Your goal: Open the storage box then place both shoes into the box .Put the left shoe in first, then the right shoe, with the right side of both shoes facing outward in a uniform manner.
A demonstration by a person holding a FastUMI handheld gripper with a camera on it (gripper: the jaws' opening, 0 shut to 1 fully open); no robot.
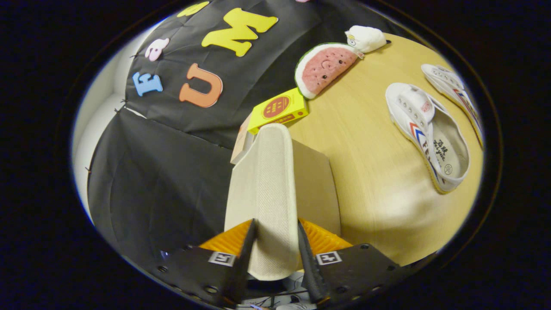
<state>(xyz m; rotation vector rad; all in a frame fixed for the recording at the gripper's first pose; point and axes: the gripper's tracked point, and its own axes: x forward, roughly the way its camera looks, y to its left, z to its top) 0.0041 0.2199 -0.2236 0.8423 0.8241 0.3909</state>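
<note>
Gripping a cream woven-fabric flap (269, 189) of the beige storage box (316, 185), the gripper (275, 241) has both fingers pressed against the flap's two sides, jaws narrowed onto it. The flap runs from between the fingers forward, the box's brown panel just beside it. Two white canvas shoes with red-and-blue stripes (430, 133) lie well apart from the fingers on the light wooden table (366, 129); printed writing shows inside the nearer one, too small to make out. Beyond the box sit a yellow carton with a red round label (277, 110), a watermelon-slice plush (325, 66) and a small white plush (366, 38), against the black cloth wall (172, 172).
</note>
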